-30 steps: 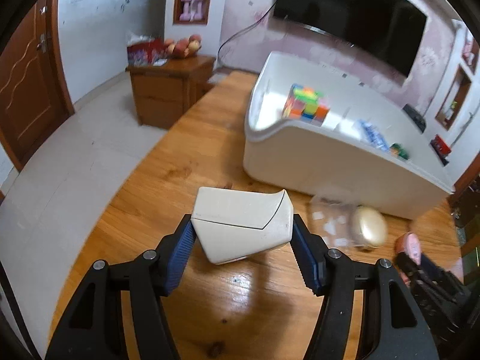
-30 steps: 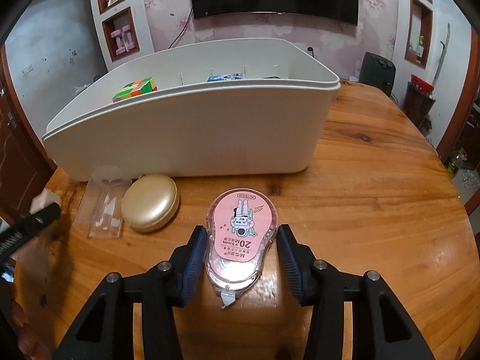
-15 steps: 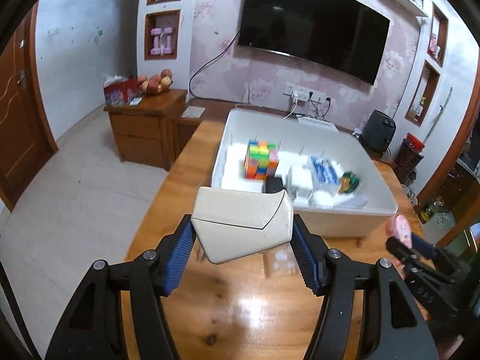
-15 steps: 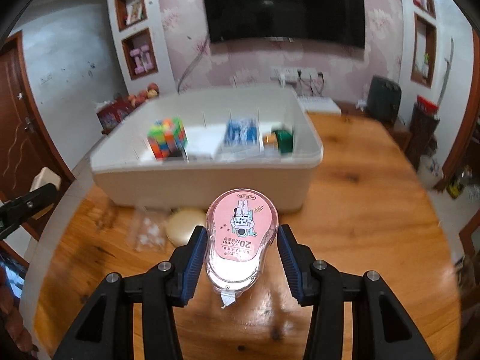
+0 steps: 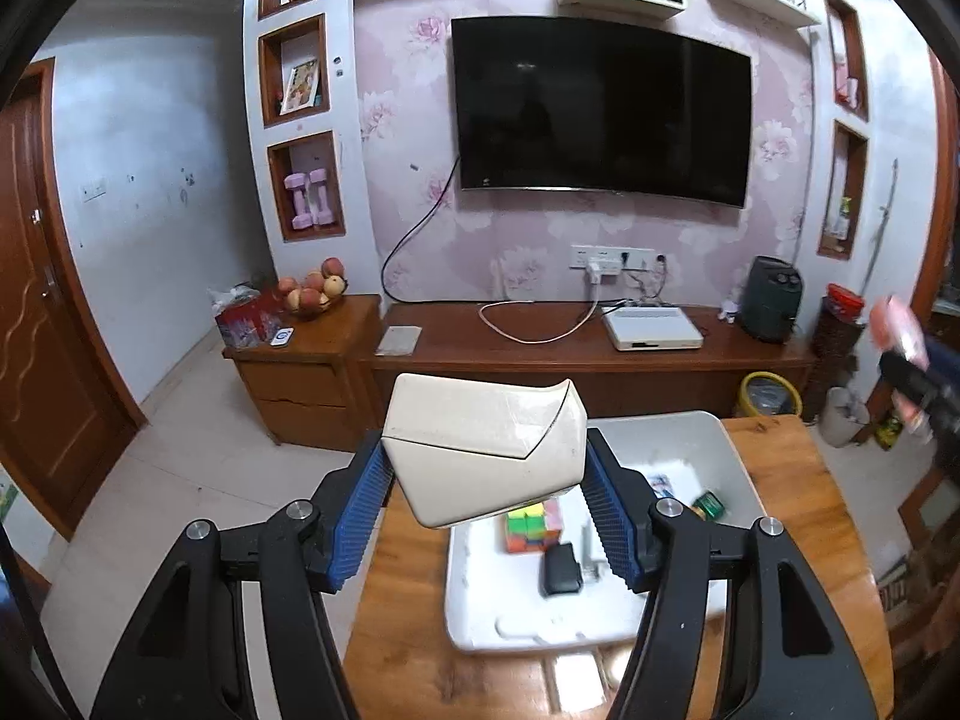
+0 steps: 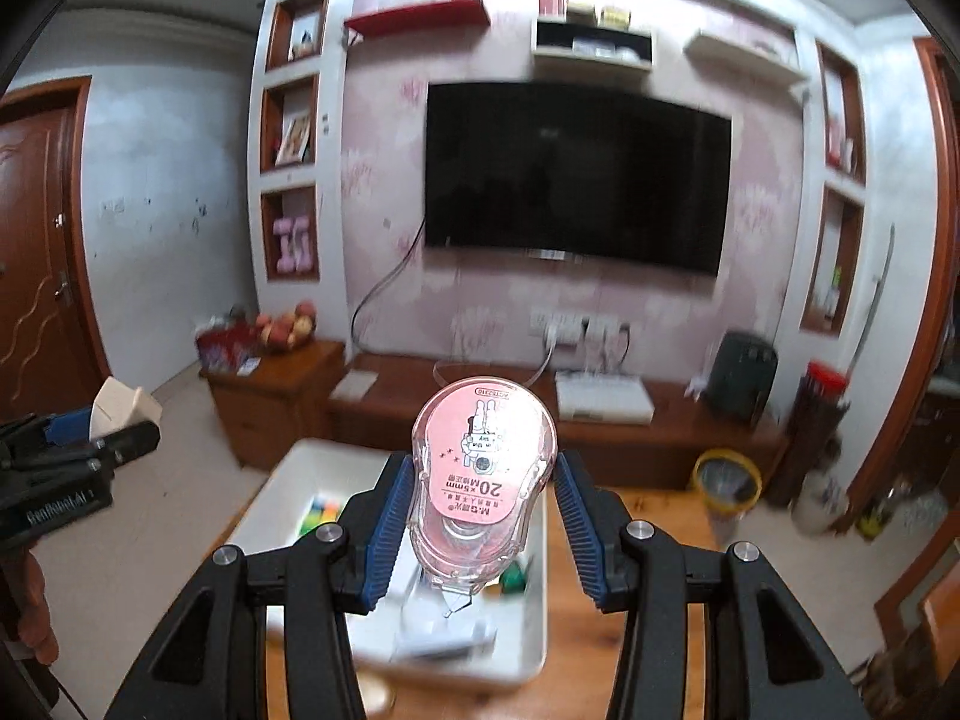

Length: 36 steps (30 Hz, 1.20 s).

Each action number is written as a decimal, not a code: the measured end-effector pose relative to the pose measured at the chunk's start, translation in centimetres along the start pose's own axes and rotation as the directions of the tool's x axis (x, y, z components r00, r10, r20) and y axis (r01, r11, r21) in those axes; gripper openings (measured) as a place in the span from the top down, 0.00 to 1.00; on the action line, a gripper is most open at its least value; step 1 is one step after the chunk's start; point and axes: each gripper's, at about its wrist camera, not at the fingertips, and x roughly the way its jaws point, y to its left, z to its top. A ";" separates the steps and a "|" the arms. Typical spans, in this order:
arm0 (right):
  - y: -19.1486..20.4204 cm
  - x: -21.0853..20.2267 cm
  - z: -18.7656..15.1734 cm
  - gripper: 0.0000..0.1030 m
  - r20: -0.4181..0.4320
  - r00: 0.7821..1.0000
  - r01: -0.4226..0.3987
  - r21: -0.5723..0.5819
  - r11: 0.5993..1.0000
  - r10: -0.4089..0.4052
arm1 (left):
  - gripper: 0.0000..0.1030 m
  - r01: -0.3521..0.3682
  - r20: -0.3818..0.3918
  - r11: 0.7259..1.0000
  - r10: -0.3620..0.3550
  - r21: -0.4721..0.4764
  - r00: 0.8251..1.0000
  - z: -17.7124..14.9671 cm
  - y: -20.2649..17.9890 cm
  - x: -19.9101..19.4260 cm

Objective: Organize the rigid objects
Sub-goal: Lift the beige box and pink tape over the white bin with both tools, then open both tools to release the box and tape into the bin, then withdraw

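Above the white bin (image 5: 729, 450), your left gripper (image 5: 486, 501) clamps a cream box (image 5: 486, 450), and your right gripper (image 6: 480, 531), angled downward, clamps a pink correction tape (image 6: 480, 480).

Below and ahead of both grippers, a bin (image 5: 729, 450) sits on a table (image 5: 798, 498), holding a puzzle cube (image 5: 531, 531) left of a wallet (image 5: 561, 570); a television (image 5: 600, 108) hangs beyond.

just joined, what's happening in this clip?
A person is sorting small items into a white bin on a wooden table, one handheld gripper per hand. The left gripper is shut on a cream plastic case; the right gripper is shut on a pink correction tape dispenser. Both are held above the bin, which already holds a colourful cube and other bits.
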 end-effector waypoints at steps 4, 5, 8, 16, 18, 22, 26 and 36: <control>-0.4 3.2 2.6 0.53 -0.021 1.000 -0.006 0.008 1.000 0.007 | 0.36 0.007 -0.095 1.000 -0.010 -0.023 0.995 0.2 -0.2 4.1; -0.3 4.1 2.9 0.53 -0.032 0.999 -0.013 0.008 1.000 0.013 | 0.36 0.007 -0.118 1.000 -0.010 -0.023 0.993 -0.1 -0.3 4.9; -0.1 7.8 3.1 0.53 -0.104 0.993 -0.047 0.027 0.999 0.050 | 0.36 0.000 -0.218 1.000 0.001 0.006 0.976 -1.5 -1.2 8.4; 2.9 17.5 -0.3 0.53 -0.314 0.946 -0.066 0.054 0.996 0.080 | 0.36 0.008 -0.431 1.000 -0.007 0.000 0.902 -6.1 -2.2 15.2; 3.9 19.3 -1.9 0.52 -0.364 0.928 -0.070 0.047 0.996 0.082 | 0.36 0.013 -0.456 1.000 -0.005 0.014 0.890 -7.1 -2.6 16.2; 5.5 22.4 -4.5 0.52 -0.452 0.888 -0.073 0.035 0.997 0.081 | 0.36 0.022 -0.483 0.999 -0.001 0.037 0.875 -8.2 -2.9 17.2; 6.5 24.0 -6.0 0.52 -0.500 0.863 -0.077 0.023 0.997 0.078 | 0.36 0.012 -0.498 0.999 0.009 0.040 0.867 -8.8 -2.8 17.8; 6.6 23.6 -6.9 0.40 -0.544 0.835 -0.084 0.030 0.996 0.087 | 0.23 0.064 -0.534 0.996 -0.086 -0.060 0.841 -8.6 -1.5 17.6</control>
